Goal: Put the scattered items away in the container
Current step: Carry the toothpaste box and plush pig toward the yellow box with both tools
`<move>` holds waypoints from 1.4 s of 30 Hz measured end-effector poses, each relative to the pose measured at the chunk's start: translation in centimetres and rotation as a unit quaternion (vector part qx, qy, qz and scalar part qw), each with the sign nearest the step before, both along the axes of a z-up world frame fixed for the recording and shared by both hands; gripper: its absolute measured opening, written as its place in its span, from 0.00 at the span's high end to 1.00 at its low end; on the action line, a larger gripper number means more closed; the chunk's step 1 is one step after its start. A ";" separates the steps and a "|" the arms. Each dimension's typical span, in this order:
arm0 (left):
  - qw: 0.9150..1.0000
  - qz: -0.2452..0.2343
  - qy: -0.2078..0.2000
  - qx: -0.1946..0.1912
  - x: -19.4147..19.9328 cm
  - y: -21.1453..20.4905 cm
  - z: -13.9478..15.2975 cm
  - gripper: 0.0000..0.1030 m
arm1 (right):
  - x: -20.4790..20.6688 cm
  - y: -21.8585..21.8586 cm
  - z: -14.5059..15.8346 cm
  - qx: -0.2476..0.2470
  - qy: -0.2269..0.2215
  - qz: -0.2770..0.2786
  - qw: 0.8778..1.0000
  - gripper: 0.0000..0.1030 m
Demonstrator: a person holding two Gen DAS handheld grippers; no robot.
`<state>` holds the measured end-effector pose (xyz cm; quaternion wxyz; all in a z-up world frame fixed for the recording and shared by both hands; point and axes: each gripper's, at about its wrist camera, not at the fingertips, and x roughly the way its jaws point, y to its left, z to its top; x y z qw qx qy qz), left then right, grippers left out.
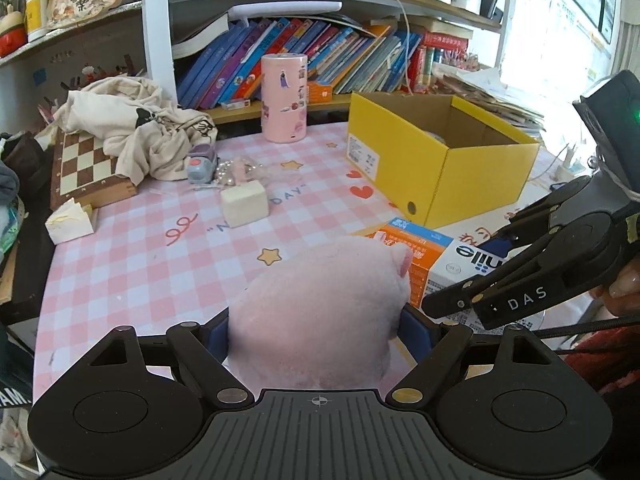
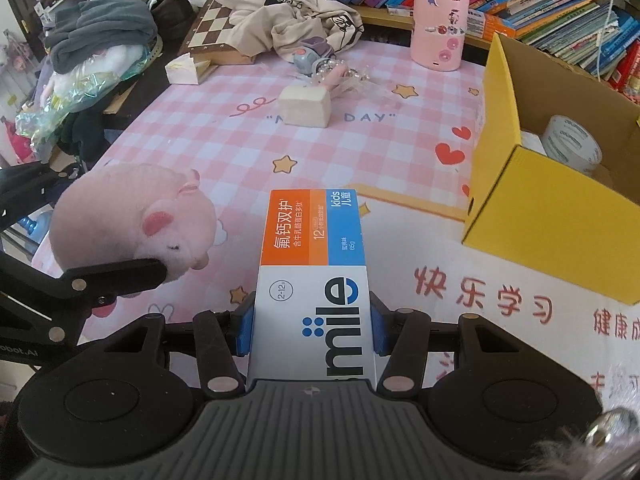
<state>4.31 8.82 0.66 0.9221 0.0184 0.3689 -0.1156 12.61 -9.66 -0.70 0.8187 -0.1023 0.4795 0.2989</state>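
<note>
Above the pink-checked counter (image 2: 224,148), the left claw (image 1: 316,332) clamps a pink plush pig (image 1: 320,304) and the right claw (image 2: 312,324) grips a toothpaste box (image 2: 314,264). Both loads look mid-carry; next, each must travel ahead and rightward to the yellow box (image 2: 532,216) and release inside.

Toothpaste box (image 2: 316,280) near end under the gripper mount; tape roll (image 2: 572,144) half behind yellow box wall (image 2: 532,208).

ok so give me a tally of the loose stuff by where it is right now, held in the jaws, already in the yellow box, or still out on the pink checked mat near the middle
Held in jaws: 2, the pink plush pig and the toothpaste box
In the yellow box: 1 visible, a tape roll
On the mat: 3, cream block, small grey toy, clear trinket bundle
Total: 6
</note>
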 end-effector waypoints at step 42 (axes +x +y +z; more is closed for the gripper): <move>0.987 -0.157 -0.009 -0.028 1.2 -9.1 0.9 0.19 | -3.5 -12.6 0.7 0.006 -0.004 -0.198 0.980 0.51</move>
